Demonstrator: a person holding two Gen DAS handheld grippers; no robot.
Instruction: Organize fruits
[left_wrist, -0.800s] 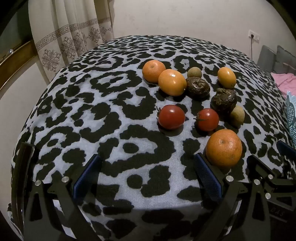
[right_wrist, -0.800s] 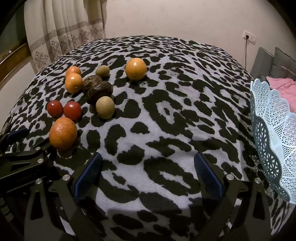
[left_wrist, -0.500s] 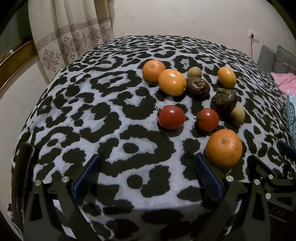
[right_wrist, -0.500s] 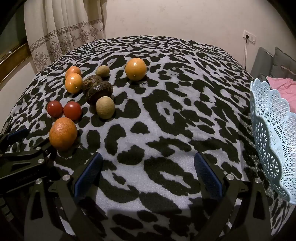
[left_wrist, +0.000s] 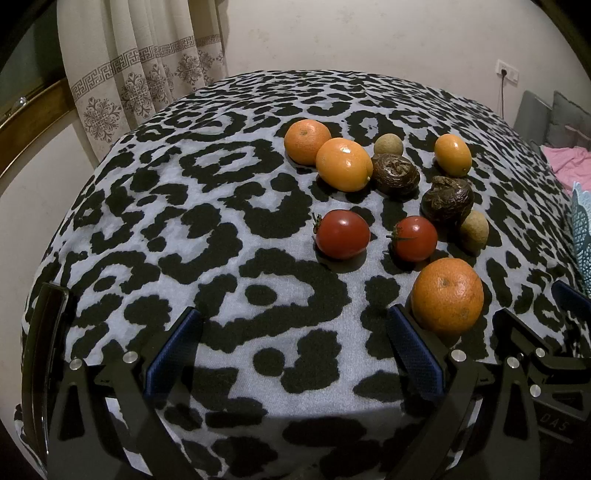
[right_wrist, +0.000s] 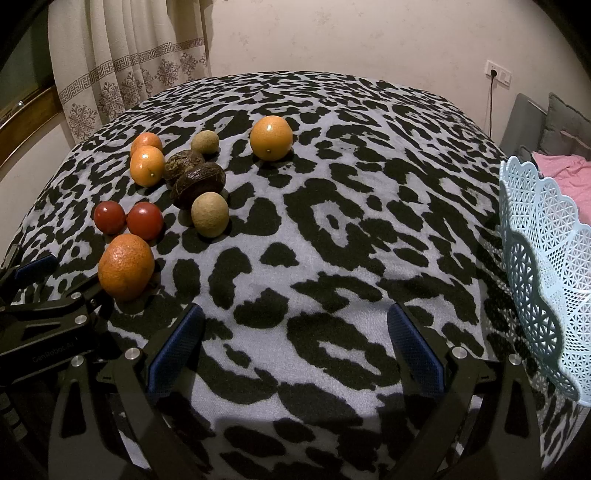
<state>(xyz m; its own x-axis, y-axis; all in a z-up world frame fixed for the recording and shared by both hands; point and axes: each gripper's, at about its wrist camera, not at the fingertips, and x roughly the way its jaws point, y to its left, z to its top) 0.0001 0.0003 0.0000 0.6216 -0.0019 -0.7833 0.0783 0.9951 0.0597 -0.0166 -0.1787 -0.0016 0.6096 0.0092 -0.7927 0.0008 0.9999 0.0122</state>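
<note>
Plainly, both left tongs (left_wrist: 295, 350) and right tongs (right_wrist: 295, 350) gape wide, empty, above the bedspread (right_wrist: 332, 221).

Dim warm light, sharp focus, fisheye-bent edges.
</note>
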